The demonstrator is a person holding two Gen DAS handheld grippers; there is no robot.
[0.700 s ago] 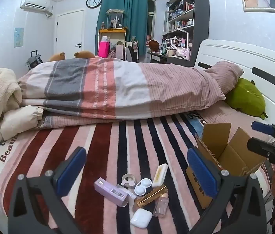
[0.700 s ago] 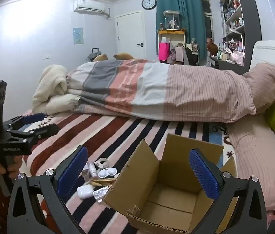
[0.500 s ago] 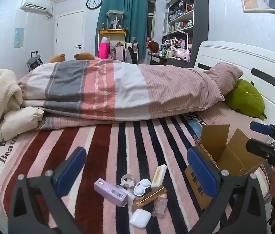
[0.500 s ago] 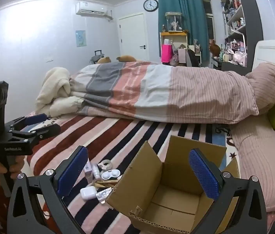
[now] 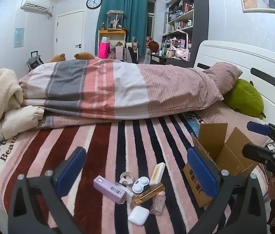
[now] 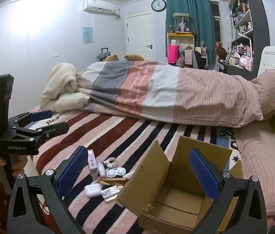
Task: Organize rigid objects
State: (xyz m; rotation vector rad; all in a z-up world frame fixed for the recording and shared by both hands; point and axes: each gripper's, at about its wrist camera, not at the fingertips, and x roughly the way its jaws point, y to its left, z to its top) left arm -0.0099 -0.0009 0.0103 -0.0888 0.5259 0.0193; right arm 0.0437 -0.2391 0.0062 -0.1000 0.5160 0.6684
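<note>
Several small items lie in a cluster on the striped blanket: a purple box [image 5: 109, 189], a tape roll [image 5: 125, 177], a white lens case [image 5: 140, 184], a cream case [image 5: 157, 173], a gold tube [image 5: 149, 193], a clear bottle [image 5: 158, 202] and a white earbud case [image 5: 138, 215]. An open, empty cardboard box [image 5: 221, 156] stands to their right. My left gripper [image 5: 135, 173] is open above the cluster. My right gripper [image 6: 137, 171] is open over the box [image 6: 178, 200]; the cluster shows left of it, with the earbud case [image 6: 92, 190].
A folded striped duvet [image 5: 118, 89] lies across the bed behind the items. A green plush [image 5: 244, 97] and a pillow [image 5: 225, 74] sit by the white headboard at the right. A cream blanket [image 5: 1, 97] is piled at the left.
Both grippers have drifted slightly; the views have shifted a little. Both stay open and empty, and nothing on the bed has moved.
</note>
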